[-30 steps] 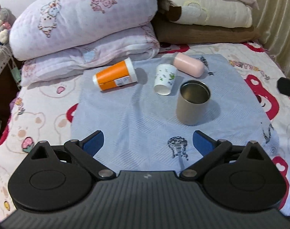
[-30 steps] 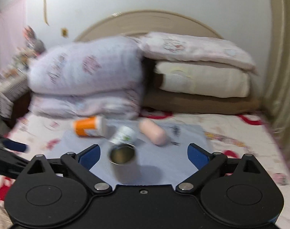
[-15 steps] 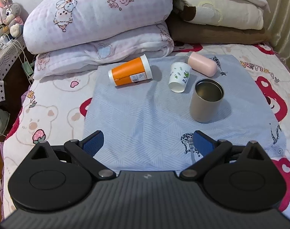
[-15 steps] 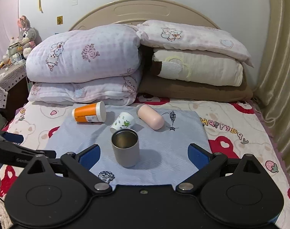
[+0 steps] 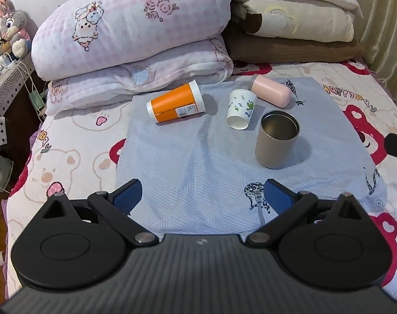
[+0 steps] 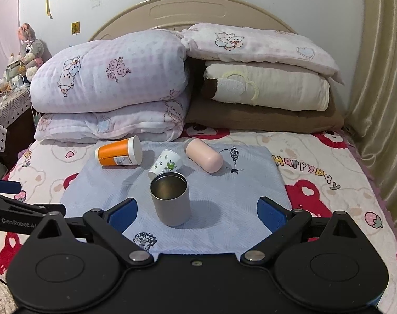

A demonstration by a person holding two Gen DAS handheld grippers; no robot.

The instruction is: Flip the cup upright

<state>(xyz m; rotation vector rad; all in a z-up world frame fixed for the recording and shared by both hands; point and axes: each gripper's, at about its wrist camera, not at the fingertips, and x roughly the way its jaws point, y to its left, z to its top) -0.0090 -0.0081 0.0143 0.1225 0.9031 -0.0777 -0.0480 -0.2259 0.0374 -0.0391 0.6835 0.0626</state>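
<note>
A grey metal cup (image 5: 276, 139) stands upright on a blue cloth (image 5: 198, 162) on the bed; it also shows in the right wrist view (image 6: 170, 197). A white paper cup with a leaf print (image 5: 240, 112) lies tipped on its side behind it, partly hidden by the metal cup in the right wrist view (image 6: 167, 164). An orange cup (image 5: 176, 103) and a pink cup (image 5: 271, 91) lie on their sides. My left gripper (image 5: 202, 196) is open and empty, well short of the cups. My right gripper (image 6: 197, 210) is open and empty, with the metal cup between its fingers' line of sight.
Stacked pillows and folded quilts (image 6: 109, 86) fill the head of the bed. A curtain (image 6: 379, 104) hangs at the right. A bedside table with toys (image 6: 7, 96) stands at the left. The left gripper's arm (image 6: 15, 209) shows at the left of the right wrist view.
Both grippers have pulled back and steadied; the right view has cleared from blur and sits slightly closer to the metal cup. The cups have not moved.
</note>
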